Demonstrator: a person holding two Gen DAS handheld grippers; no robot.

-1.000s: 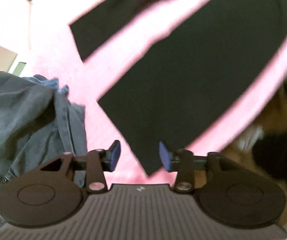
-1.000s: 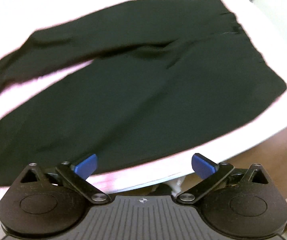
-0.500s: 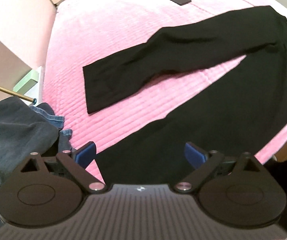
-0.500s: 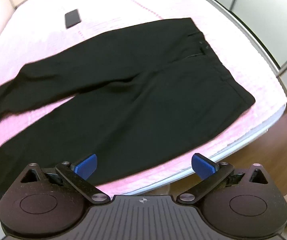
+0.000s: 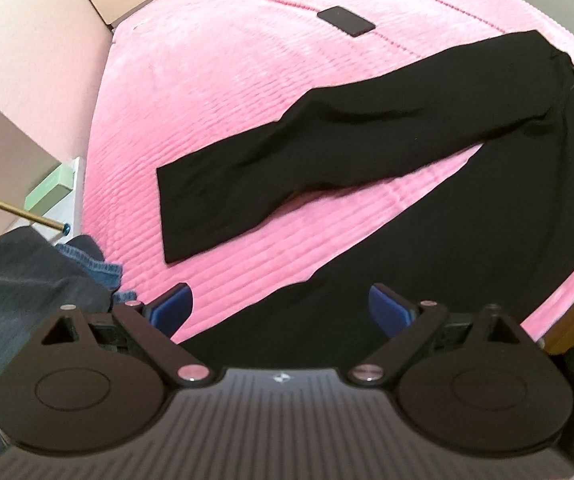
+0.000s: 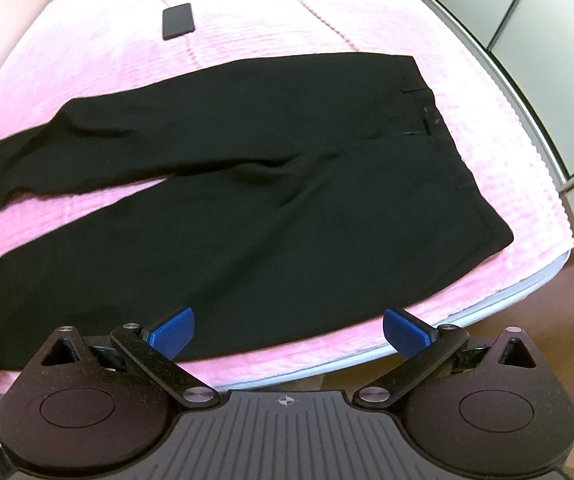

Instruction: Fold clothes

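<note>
Where the claw intrudes, trousers vanish.

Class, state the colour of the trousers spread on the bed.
Black trousers on a pink bed; the right wrist view shows them best.

A bed with a ribbed pink cover carries black trousers spread flat, legs parted in a V, waistband toward the bed's right edge in the right wrist view, one leg lying along the near edge. A dark phone lies flat on the cover, well apart, beyond the trousers.
</note>
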